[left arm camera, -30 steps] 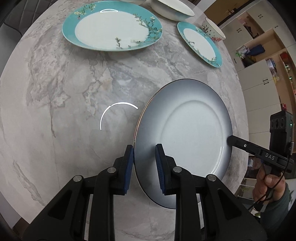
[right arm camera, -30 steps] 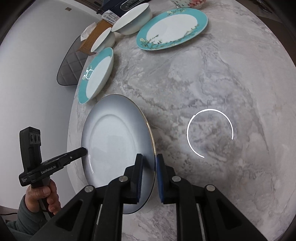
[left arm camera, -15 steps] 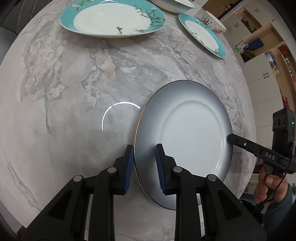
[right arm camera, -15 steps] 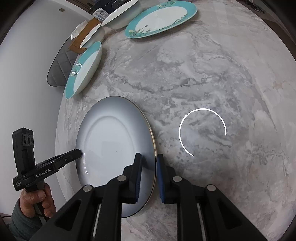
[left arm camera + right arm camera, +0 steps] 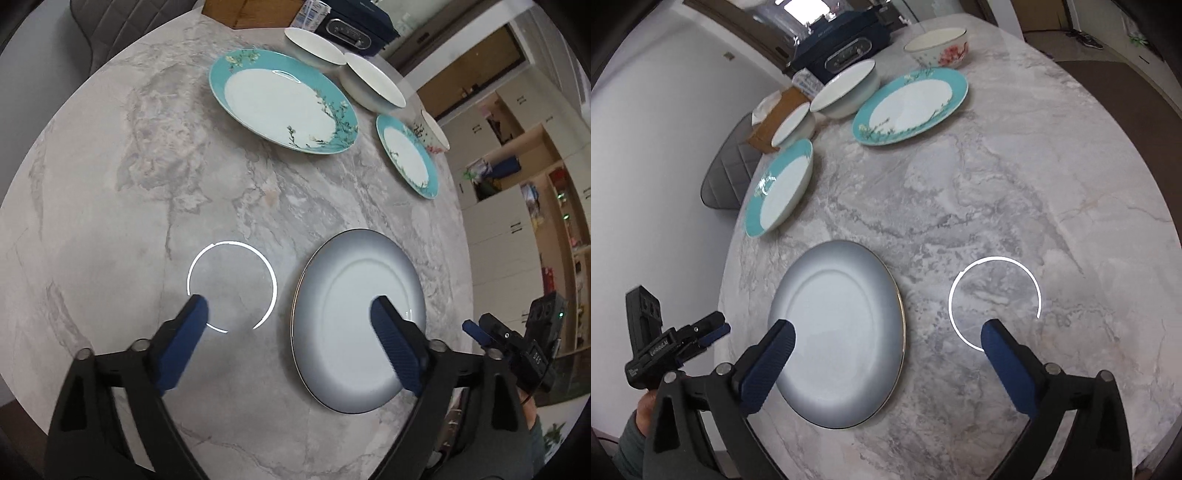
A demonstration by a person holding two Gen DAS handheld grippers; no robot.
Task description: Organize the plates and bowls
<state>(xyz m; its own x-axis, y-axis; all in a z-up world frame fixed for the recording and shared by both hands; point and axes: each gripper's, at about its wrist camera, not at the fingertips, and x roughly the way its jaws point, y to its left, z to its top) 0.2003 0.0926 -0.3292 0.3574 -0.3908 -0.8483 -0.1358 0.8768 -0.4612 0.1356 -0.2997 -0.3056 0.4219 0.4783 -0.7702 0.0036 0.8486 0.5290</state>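
In the left wrist view the left gripper (image 5: 288, 308) is opening its jaws wide, clear of the grey gold-rimmed plate (image 5: 354, 321) lying flat on the marble table (image 5: 147, 166); the right gripper (image 5: 471, 328) alongside reads "DAS". In the right wrist view the right gripper (image 5: 886, 338) is likewise opening, pads off the plate (image 5: 838, 332), while lettering on the left gripper (image 5: 718, 326) is too blurred to read.

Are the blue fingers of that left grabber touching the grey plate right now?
Apart. In the left wrist view the left gripper is opening, its fingers spread wide and raised off the grey plate, which lies flat on the table.
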